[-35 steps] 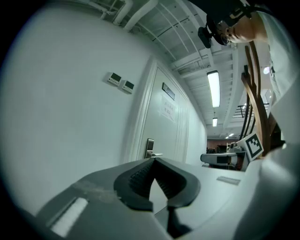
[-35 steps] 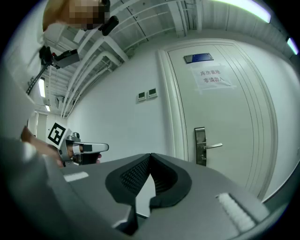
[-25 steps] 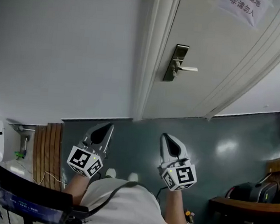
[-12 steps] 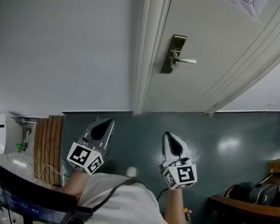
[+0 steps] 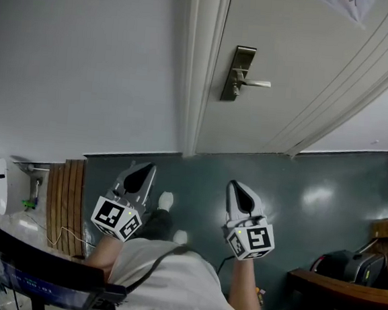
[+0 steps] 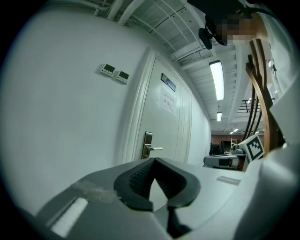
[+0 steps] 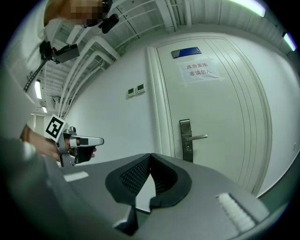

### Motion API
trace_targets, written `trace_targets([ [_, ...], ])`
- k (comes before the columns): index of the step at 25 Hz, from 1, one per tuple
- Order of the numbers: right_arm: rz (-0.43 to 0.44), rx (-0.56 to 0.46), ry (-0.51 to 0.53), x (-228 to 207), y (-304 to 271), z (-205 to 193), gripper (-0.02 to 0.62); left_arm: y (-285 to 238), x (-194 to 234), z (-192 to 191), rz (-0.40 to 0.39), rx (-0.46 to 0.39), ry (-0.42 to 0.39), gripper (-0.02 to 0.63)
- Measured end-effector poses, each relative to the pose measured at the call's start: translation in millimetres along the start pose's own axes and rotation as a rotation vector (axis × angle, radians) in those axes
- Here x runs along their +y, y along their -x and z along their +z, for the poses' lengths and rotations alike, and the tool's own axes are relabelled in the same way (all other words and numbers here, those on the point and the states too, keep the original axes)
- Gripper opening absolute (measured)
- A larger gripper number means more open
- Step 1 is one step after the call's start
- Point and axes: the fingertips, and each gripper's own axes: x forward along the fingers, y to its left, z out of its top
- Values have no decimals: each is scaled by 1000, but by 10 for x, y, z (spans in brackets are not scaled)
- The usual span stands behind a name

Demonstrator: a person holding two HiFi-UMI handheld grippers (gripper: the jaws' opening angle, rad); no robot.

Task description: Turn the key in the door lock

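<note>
One lock [image 5: 235, 74], a tall metal plate, sits on the door [image 5: 303, 66] near its left edge, just beside the frame [image 5: 200, 64]. One lever [image 5: 255, 83] sticks out of the plate to the right, level. Whether a key sits in the plate is too small to tell. The door is closed. It carries one paper notice [image 7: 199, 70], and one blue plaque [image 7: 186, 52] sits above it. On the wall [image 5: 87, 60] left of the frame are two small panels [image 6: 115, 73], side by side.

Two grippers are held low over the dark floor [image 5: 326, 189], well apart from the lock and pointing towards the door. The left gripper [image 5: 138, 178] has its jaws clenched tip to tip with nothing between them, as its own view shows [image 6: 153, 161]. The right gripper [image 5: 242, 194] is likewise clenched and empty [image 7: 150, 157]. They sit side by side with a gap between them, where two white shoes [image 5: 166, 200] show on the floor.
</note>
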Motion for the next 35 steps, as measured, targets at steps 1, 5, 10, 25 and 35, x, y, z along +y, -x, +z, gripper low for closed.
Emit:
trace_targets([
  [1, -2, -1, 3, -27, -51, 11, 8, -61, 32, -7, -3, 1, 0, 6],
  [5, -18, 11, 7, -151, -274, 27, 8, -343, 168, -9, -27, 7, -4, 6],
  [10, -43, 20, 17, -319, -629, 151, 8, -748, 394, 127, -68, 6, -10, 6],
  [25, -154, 36, 11, -717, -1751, 384, 8, -1830, 1139, 341, -230, 34, 3, 6],
  [35, -213, 61, 34, -840, -2345, 374, 8, -2189, 1573, 397, -285, 39, -9, 6],
])
